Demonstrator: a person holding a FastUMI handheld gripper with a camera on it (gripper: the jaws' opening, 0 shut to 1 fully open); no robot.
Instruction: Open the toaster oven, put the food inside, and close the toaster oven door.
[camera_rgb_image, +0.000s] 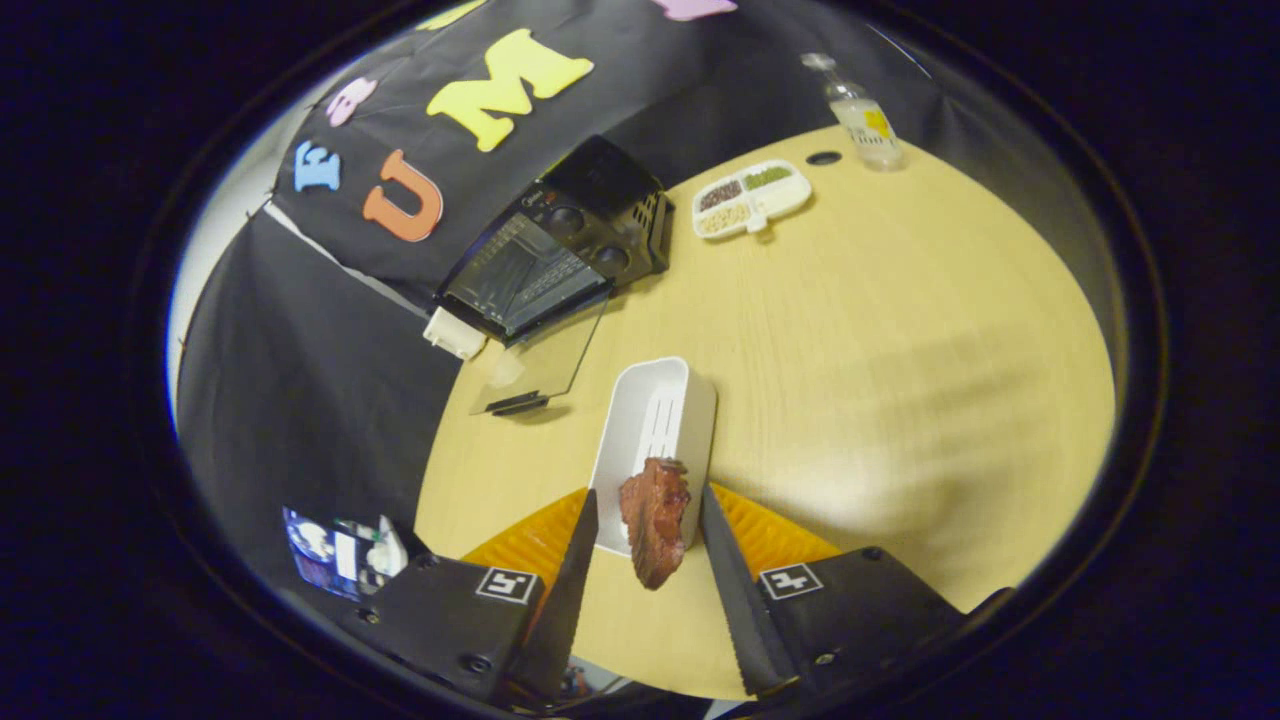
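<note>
The toaster oven (560, 250) stands at the far side of the worktop (850, 330) with its glass door (540, 365) folded down, so the opening step appears complete. The gripper (648, 535) is clenched on the piece of food (655, 520), held between both fingers above the near end of the white tray (655, 420). Remaining, as judged: carry the food into the oven cavity, release it, and close the door.

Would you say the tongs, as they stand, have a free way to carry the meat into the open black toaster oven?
Probably yes. The tongs hold the reddish-brown piece of meat over the white plastic tray; the black toaster oven lies beyond, its glass door folded down, with bare wooden table between.
</note>
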